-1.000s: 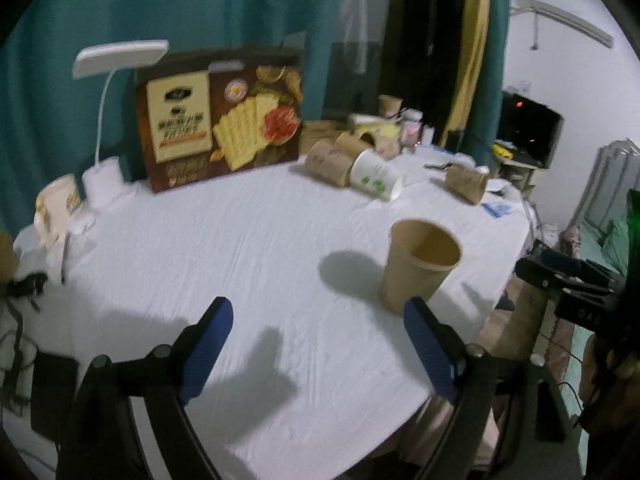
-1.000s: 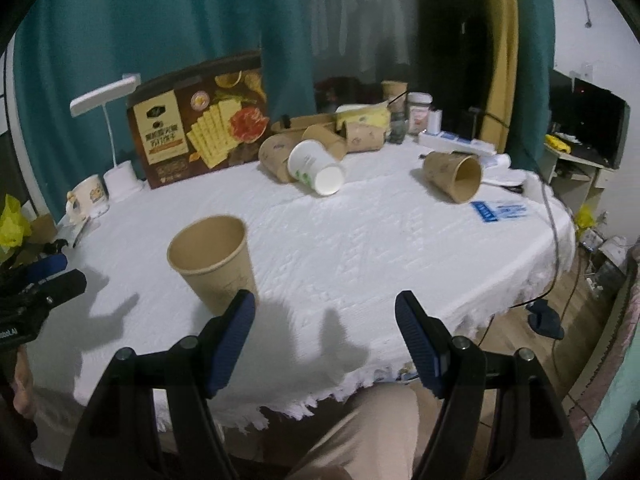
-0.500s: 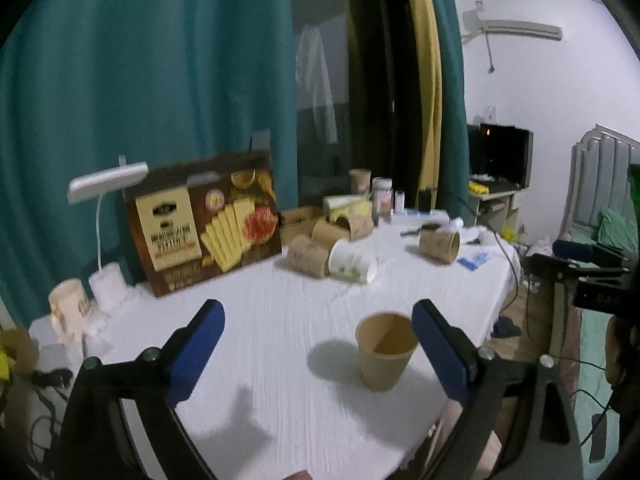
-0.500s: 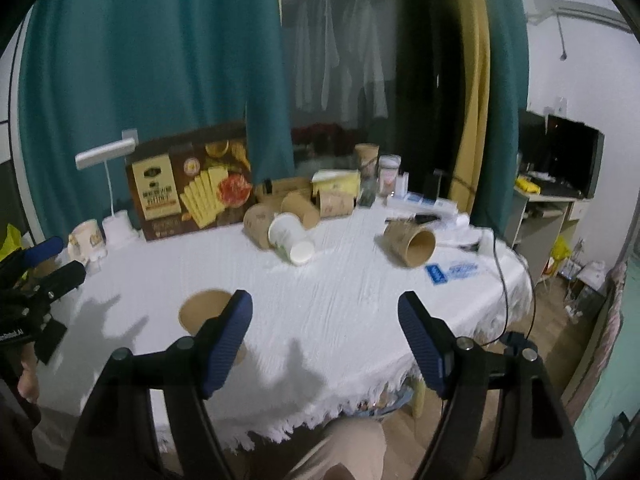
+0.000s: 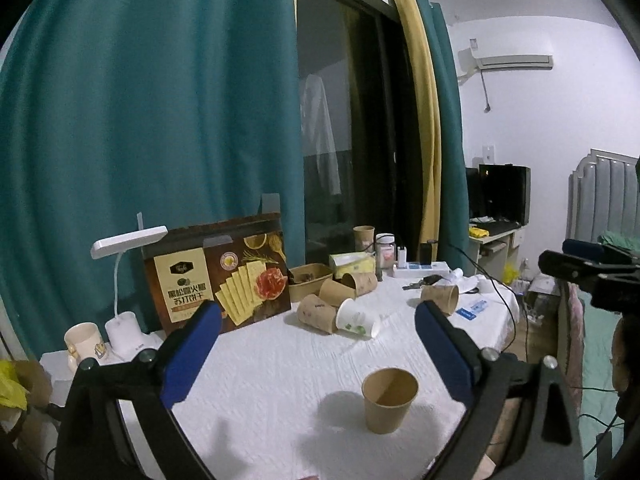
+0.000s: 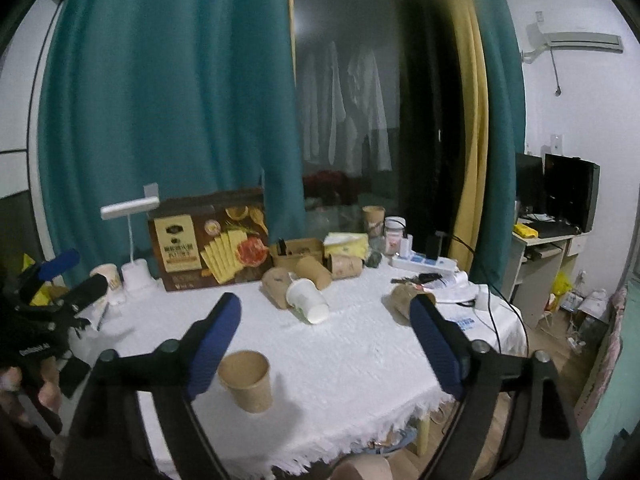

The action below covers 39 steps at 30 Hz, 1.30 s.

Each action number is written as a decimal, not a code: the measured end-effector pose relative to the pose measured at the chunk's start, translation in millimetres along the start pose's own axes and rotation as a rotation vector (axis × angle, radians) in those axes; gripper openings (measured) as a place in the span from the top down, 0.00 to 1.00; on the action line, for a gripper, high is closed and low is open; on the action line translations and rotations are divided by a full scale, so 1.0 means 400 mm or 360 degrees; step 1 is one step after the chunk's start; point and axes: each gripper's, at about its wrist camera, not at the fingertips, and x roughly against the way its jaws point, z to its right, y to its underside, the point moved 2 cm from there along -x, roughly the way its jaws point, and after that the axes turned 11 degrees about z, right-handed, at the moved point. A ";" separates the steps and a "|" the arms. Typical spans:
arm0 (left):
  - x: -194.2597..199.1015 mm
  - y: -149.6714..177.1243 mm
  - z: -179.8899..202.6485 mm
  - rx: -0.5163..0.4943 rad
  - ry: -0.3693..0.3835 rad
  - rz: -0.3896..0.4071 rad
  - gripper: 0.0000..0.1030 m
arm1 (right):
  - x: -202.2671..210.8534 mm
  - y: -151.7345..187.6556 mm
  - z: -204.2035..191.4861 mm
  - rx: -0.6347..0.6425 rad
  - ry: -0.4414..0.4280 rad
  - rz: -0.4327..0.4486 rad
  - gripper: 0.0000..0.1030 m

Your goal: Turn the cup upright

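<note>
Since the earlier frames both cameras have lifted and tipped toward level: table has dropped to the lower half of each view, curtain and window now fill the top. Brown paper cup (image 5: 390, 400) has slid from mid-frame to lower centre-right in the left wrist view; in the right wrist view it sits lower left (image 6: 246, 380). Upright, mouth up, alone on the white tablecloth (image 5: 280, 380), well apart from the heap of tipped cups (image 5: 340, 312) farther back, in front of the cracker box (image 5: 218, 276).

Left gripper (image 5: 316, 340): jaws have just been opening, now spread wide, nothing between the pads. The cup shows below and between them but untouched. Right gripper (image 6: 324, 344): jaws have just been opening too, wide, empty; cup sits by the left blue finger (image 6: 212, 344), no contact visible.

Judgement: the flip looks done for this cup.

Risks from here:
- Cup is light and empty, near the fringed table edge at the bottom of the right wrist view. A finger swinging back low could clip the rim and topple it or push it off.
- Cloth is loose-textured; a snag would drag the cup.
- Reaching for the tipped cups, either gripper could knock the upright one in passing.

Pose: both grippers pointing slightly downward over the near edge, the right one showing at right of the left view (image 5: 580, 268).
</note>
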 end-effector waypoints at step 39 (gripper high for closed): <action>-0.007 0.040 -0.036 0.0061 0.0028 -0.0074 0.05 | -0.061 0.040 -0.051 0.0012 -0.0035 -0.0056 0.13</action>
